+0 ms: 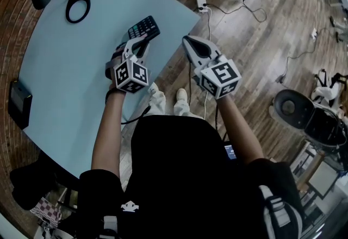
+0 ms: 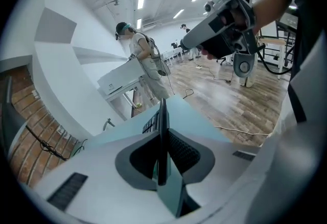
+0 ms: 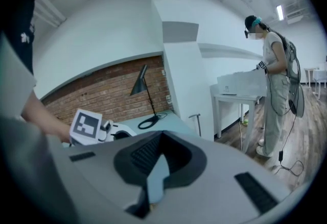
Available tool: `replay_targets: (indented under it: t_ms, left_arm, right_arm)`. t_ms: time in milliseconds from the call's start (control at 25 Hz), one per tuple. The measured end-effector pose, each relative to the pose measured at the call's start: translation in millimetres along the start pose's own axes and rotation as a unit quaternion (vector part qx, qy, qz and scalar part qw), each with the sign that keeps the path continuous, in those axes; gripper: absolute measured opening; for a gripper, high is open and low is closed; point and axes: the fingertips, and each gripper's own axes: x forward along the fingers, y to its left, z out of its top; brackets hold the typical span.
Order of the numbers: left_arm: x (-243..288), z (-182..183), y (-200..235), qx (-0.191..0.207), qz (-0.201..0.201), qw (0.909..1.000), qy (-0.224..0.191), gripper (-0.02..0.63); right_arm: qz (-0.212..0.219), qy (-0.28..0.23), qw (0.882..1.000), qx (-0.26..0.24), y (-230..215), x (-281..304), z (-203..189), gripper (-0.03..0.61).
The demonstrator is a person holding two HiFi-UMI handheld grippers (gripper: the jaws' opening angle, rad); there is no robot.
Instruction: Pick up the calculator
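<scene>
Since the calculator (image 1: 144, 28) stands edge-on between the jaws of the left gripper (image 1: 140, 42), we read that gripper as clamped on it: in the left gripper view it shows as a thin dark slab pinched between both pads, with a strip of keys just visible on its left face. Its long axis runs straight ahead along the line the gripper points, and most of its length sticks out past the fingertips, so the grip is on the near end only. Below and ahead of the gripper lies the table (image 1: 65, 80); we judge the calculator to be clear of it, though no view shows the gap plainly.

To the right of the left gripper, and apart from it, the right gripper (image 1: 187, 42) hangs beyond the table's edge over the floor, jaws closed together with nothing between them. The left is the nearer one and does the work alone. We judge that what is left is a steady rise, and that the long overhang ahead of the pads could lever the calculator downward if the squeeze is light.
</scene>
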Motion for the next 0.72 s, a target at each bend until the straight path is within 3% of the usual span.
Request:
replay_targets:
  t_ms: [240, 440, 720]
  left_arm:
    - [-19, 14, 9, -0.053, 0.029, 0.9979, -0.021, 0.057]
    - [-39, 29, 18, -0.125, 0.072, 0.9879, -0.058, 0.057]
    - [-65, 49, 22, -0.17, 0.107, 0.9755, -0.09, 0.057]
  right_arm:
    - [0.007, -0.008, 1.0, -0.005, 3, -2, 6, 0.005]
    - [0.019, -0.012, 1.0, -0.013, 6, -3, 9, 0.005]
    - [0.039, -0.024, 0.999, -0.027, 16, -6, 22, 0.005]
